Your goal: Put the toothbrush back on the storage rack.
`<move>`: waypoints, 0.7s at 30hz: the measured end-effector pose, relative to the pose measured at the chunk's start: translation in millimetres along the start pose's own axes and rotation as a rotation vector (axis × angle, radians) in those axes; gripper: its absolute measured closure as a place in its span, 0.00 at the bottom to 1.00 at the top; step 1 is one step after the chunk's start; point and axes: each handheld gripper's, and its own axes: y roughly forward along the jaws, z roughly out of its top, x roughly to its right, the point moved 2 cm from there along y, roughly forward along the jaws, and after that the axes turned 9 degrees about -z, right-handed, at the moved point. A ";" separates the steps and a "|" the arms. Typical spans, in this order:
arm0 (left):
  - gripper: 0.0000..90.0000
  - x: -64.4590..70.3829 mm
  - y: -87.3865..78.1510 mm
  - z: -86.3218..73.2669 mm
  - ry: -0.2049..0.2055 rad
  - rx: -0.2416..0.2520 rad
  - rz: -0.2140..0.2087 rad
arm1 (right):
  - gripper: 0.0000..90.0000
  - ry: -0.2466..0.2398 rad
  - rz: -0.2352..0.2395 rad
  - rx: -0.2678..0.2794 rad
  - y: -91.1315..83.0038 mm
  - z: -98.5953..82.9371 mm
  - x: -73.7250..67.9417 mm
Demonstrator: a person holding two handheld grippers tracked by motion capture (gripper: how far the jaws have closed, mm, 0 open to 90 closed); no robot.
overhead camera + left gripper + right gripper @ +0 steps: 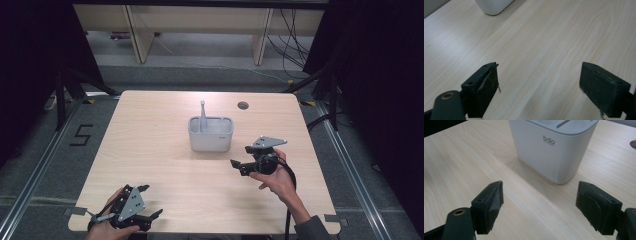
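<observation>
The white holder point(210, 134) stands upright near the middle of the tabletop point(150, 145), toward its far edge. The high view shows a grey, slim utensil point(202, 114) standing in its left compartment; the right gripper view instead shows the holder's front wall close up, rounded corners, grey rim, small "bdo" lettering. The right gripper point(241, 159) hangs just beside the holder's right front corner, jaws spread and empty. The left gripper point(151, 202) sits at the near left edge, released, well apart from the holder.
</observation>
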 end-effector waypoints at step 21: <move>0.17 0.6 0.8 -0.5 -0.011 0.010 0.002 | 0.22 0.009 0.019 -0.023 -7.7 -24.5 -3.0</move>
